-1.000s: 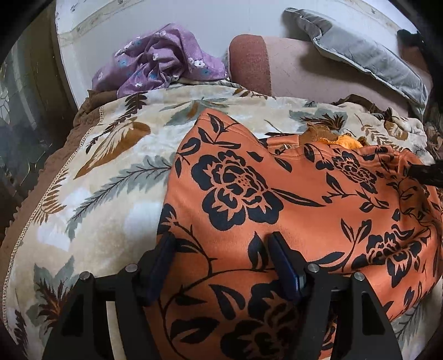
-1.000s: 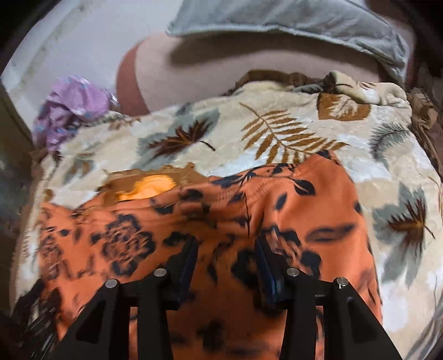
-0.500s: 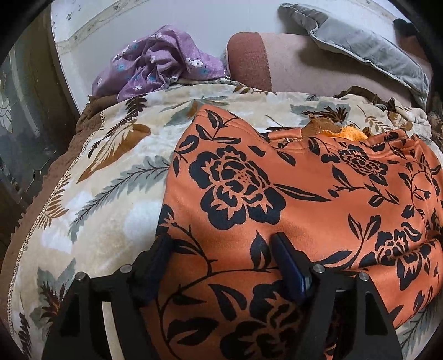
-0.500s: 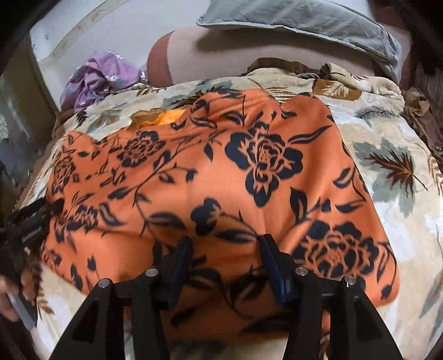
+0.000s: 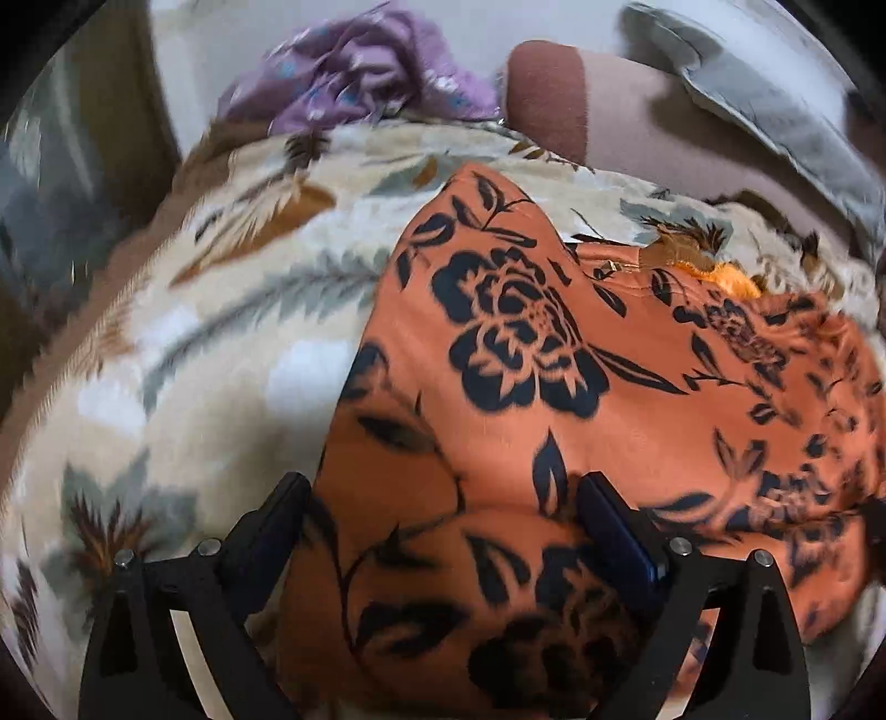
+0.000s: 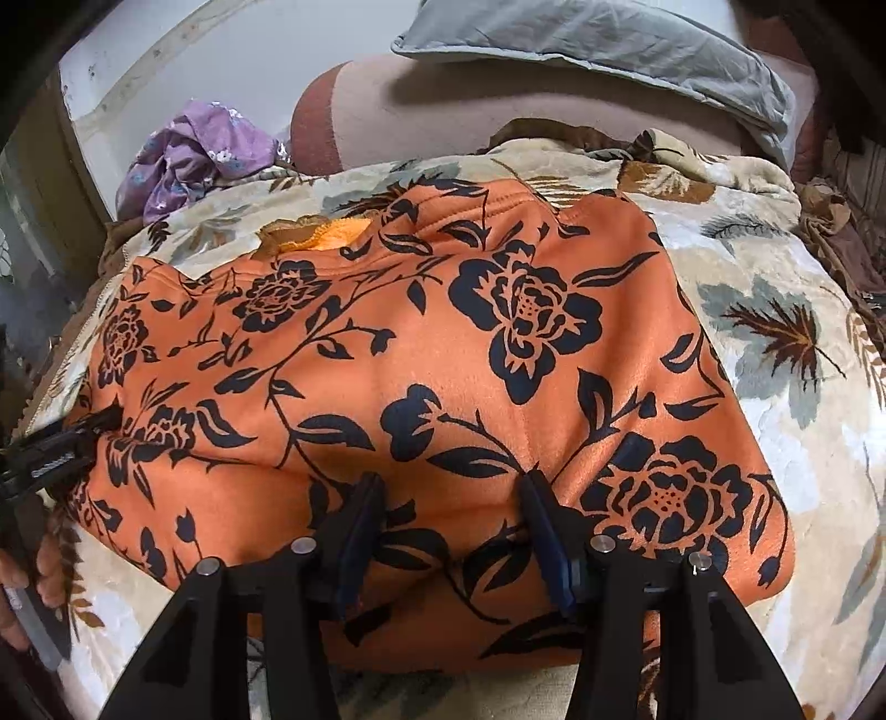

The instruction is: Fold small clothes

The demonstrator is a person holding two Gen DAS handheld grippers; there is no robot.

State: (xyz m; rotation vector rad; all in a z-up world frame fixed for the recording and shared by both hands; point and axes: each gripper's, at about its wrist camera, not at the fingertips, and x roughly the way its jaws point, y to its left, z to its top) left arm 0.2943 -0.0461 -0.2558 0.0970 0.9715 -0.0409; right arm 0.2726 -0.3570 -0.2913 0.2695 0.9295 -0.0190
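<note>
One broad leaf-print blanket [image 6: 775, 354] is covering the bed, and the orange garment [image 6: 421, 354] with black roses is lying spread across its middle, collar end away from the cameras. A grey pillow [image 6: 609, 39] is leaning over a brown bolster [image 6: 443, 111] behind it, and a crumpled purple cloth [image 6: 194, 149] is sitting at the far left corner. The right gripper [image 6: 451, 498] is hovering partly spread over the near hem, its pads not pressing on the fabric. The left gripper [image 5: 443, 504] (blurred in its own view) is standing wide, having just been opening, with the garment's left edge lying loose between its fingers.
</note>
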